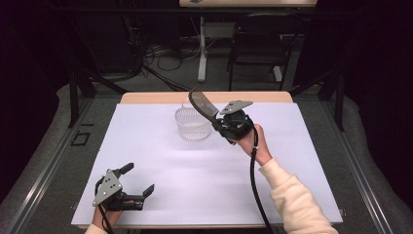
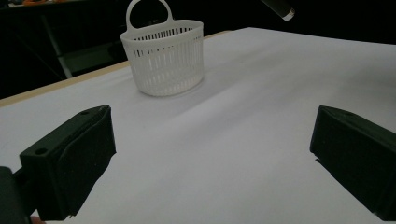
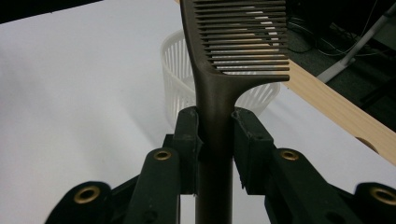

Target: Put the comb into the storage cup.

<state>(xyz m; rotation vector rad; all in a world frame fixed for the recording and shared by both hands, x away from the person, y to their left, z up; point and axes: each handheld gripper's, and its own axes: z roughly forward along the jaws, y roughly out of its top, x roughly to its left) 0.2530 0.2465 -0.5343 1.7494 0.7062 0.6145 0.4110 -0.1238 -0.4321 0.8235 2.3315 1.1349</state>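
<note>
A dark brown comb is clamped by its handle in my right gripper, which is shut on it. In the high view that gripper holds the comb up over the right rim of a white slotted basket at the table's back centre. The comb's teeth hang above the basket in the right gripper view. My left gripper rests low at the front left, jaws wide apart and nothing between them. Its view looks across the white surface to the basket.
The table carries a white sheet, with a wooden edge showing at the back. Beyond it stand a black chair and a desk leg with cables on the floor. Black curtains close off both sides.
</note>
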